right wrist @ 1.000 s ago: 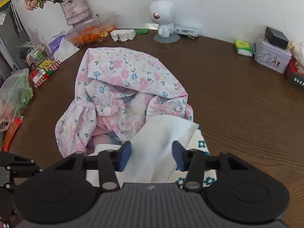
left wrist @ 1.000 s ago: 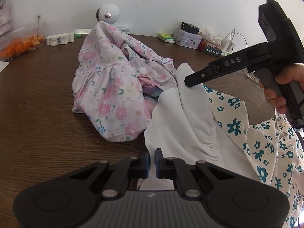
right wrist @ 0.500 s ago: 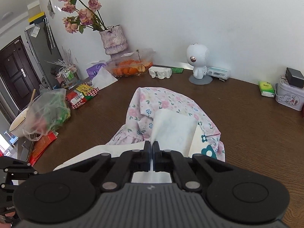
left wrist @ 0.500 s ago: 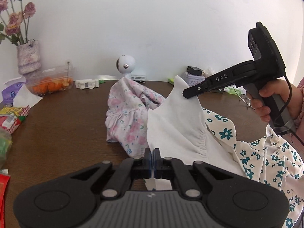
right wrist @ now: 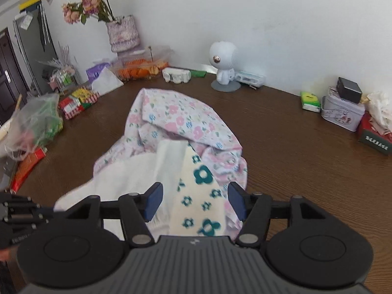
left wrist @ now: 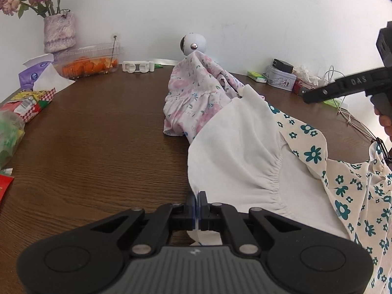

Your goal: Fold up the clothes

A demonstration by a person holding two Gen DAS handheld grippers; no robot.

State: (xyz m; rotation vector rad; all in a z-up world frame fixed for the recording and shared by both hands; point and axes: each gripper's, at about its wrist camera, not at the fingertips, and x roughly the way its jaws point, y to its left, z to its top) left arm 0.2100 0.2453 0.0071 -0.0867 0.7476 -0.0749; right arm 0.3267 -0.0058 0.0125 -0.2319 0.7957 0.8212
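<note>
L gripper [left wrist: 197, 204] is pinched tight on the near edge of the white-lined teal-flower garment [left wrist: 247, 152], w/ cloth running out both sides of its pads. From that claw the garment stretches ahead and to the right; its far end lies against the pink floral garment [left wrist: 196, 98] heaped further ahead on the wooden table [left wrist: 98, 147].

R gripper [right wrist: 194, 202] has jaws opening, well spread, nothing pinched: the teal-flower cloth lies below and between the fingers, pads not pressing on it. In the left wrist view that tool hangs up at the right, clear above the fabric.

Key relation: the garment's long axis runs from L claw away toward the pink pile, so the free far end is ahead of both claws, and the R gripper, poised over the middle, looks nearer to it. Prob. next move is R coming down for a fresh grip along the right edge while L anchors the near end. Risk: snagging the pink piece underneath, since the two overlap at the far end.
</note>
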